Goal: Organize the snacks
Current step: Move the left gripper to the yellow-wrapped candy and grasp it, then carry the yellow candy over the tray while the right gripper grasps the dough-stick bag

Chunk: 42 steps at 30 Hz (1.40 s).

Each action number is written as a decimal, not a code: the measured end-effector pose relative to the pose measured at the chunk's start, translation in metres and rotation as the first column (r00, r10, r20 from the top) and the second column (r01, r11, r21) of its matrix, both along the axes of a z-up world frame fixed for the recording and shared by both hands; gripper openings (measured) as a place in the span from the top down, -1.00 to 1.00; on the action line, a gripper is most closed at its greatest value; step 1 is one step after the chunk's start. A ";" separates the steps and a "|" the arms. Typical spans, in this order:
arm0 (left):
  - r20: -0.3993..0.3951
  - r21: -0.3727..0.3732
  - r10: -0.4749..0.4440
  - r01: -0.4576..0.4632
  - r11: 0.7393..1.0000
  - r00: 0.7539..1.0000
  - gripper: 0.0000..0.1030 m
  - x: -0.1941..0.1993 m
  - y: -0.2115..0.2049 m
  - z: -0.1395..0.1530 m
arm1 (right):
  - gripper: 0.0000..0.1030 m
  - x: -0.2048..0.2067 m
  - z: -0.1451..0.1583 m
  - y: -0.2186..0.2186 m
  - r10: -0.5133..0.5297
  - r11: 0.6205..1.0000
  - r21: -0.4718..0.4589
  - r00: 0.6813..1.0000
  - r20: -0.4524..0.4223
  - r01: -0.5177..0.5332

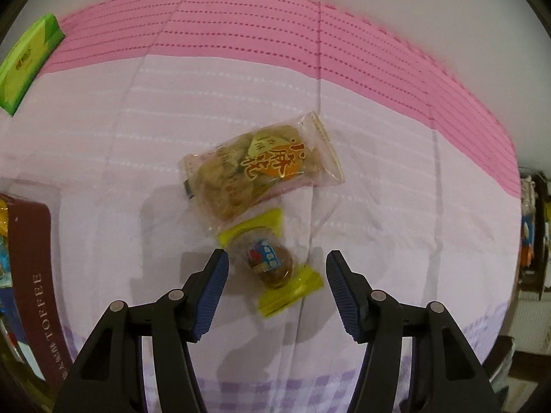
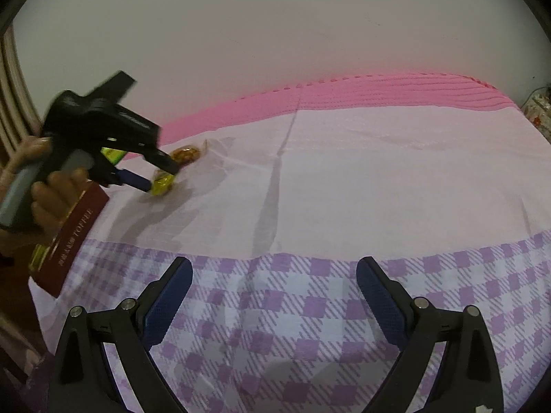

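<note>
Two snacks are still lying loose: the yellow-wrapped sweet is being straddled by the left gripper, jaws apart, untouched; the right gripper is being held wide, empty

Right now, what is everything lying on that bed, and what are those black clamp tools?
Cloth: one, pale pink with a bright pink band and a purple check edge, covering the whole surface.
Clear snack packet: one, see-through with golden-brown pieces and orange lettering, middle of the cloth.
Yellow-wrapped snack: one, yellow ends with a brown piece inside, touching the clear packet, between the left tool's fingers.
Toffee box: one, dark red, at the cloth's left edge.
Green pack: one, lime green, far left corner.
Left gripper: one, black with blue pads, jaws apart around the yellow snack, not pressing it.
Right gripper: one, black and blue, open over the check edge, holding nothing.
Hand: one, gripping the left tool's handle.
</note>
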<state>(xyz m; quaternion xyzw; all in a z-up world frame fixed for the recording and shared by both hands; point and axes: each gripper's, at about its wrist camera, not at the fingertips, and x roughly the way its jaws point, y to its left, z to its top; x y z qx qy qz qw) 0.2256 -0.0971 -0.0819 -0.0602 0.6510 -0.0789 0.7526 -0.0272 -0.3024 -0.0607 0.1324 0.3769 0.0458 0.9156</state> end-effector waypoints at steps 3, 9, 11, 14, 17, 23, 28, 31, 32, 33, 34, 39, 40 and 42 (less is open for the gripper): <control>0.036 0.044 0.012 -0.013 0.999 0.999 -0.13 0.003 -0.007 -0.002 | -0.85 0.001 0.001 -0.002 0.003 1.000 0.024 1.000 0.008 -0.004; 0.102 0.105 -0.015 0.005 0.995 0.995 0.49 -0.006 -0.010 -0.002 | -0.85 0.002 0.002 -0.005 0.002 0.999 0.051 1.000 0.017 -0.003; 0.113 0.107 -0.027 0.015 0.994 0.993 0.51 -0.014 -0.006 -0.001 | -0.85 0.001 0.003 -0.006 -0.003 0.998 0.057 1.000 0.016 0.002; 0.138 0.109 -0.054 0.039 0.993 0.989 0.52 -0.033 0.003 0.002 | -0.85 0.002 0.003 -0.007 -0.006 0.998 0.058 1.000 0.015 0.005; 0.169 0.061 -0.079 0.070 0.996 0.982 0.52 -0.058 0.016 0.013 | -0.85 0.001 0.003 -0.007 -0.010 0.998 0.055 1.000 0.018 0.009; 0.214 0.015 -0.089 0.088 0.996 0.973 0.51 -0.108 0.052 0.044 | -0.85 0.006 0.000 -0.001 -0.018 1.000 0.015 1.000 -0.022 0.018; 0.245 -0.017 -0.080 0.087 0.996 0.966 0.51 -0.128 0.071 0.069 | -0.85 0.018 -0.002 0.012 -0.011 1.000 0.019 0.998 -0.064 0.013; 0.258 -0.025 -0.076 0.086 0.996 0.963 0.51 -0.138 0.089 0.078 | -0.86 0.039 0.007 0.039 0.058 0.998 0.031 0.997 -0.046 -0.057; 0.259 -0.027 -0.076 0.086 0.996 0.963 0.51 -0.139 0.094 0.081 | -0.86 0.048 0.011 0.051 0.090 0.996 0.016 0.995 -0.033 -0.090; 0.260 -0.032 -0.074 0.085 0.996 0.963 0.51 -0.140 0.099 0.083 | -0.89 0.057 0.015 0.062 0.119 0.993 0.012 0.993 -0.025 -0.119; 0.262 -0.035 -0.070 0.082 0.996 0.962 0.51 -0.140 0.103 0.084 | -0.91 0.069 0.017 0.073 0.145 0.989 0.025 0.989 -0.028 -0.144; 0.286 -0.051 -0.044 0.061 0.997 0.957 0.51 -0.145 0.130 0.097 | -0.91 0.131 0.016 0.111 0.121 0.977 0.187 0.986 -0.114 -0.098; 0.292 -0.053 -0.039 0.057 0.997 0.956 0.51 -0.145 0.134 0.099 | -0.91 0.147 0.016 0.120 0.102 0.975 0.209 0.987 -0.123 -0.075; 0.306 -0.054 -0.028 0.047 0.997 0.952 0.51 -0.146 0.146 0.103 | -0.91 0.166 0.014 0.130 0.056 0.973 0.232 0.986 -0.158 -0.018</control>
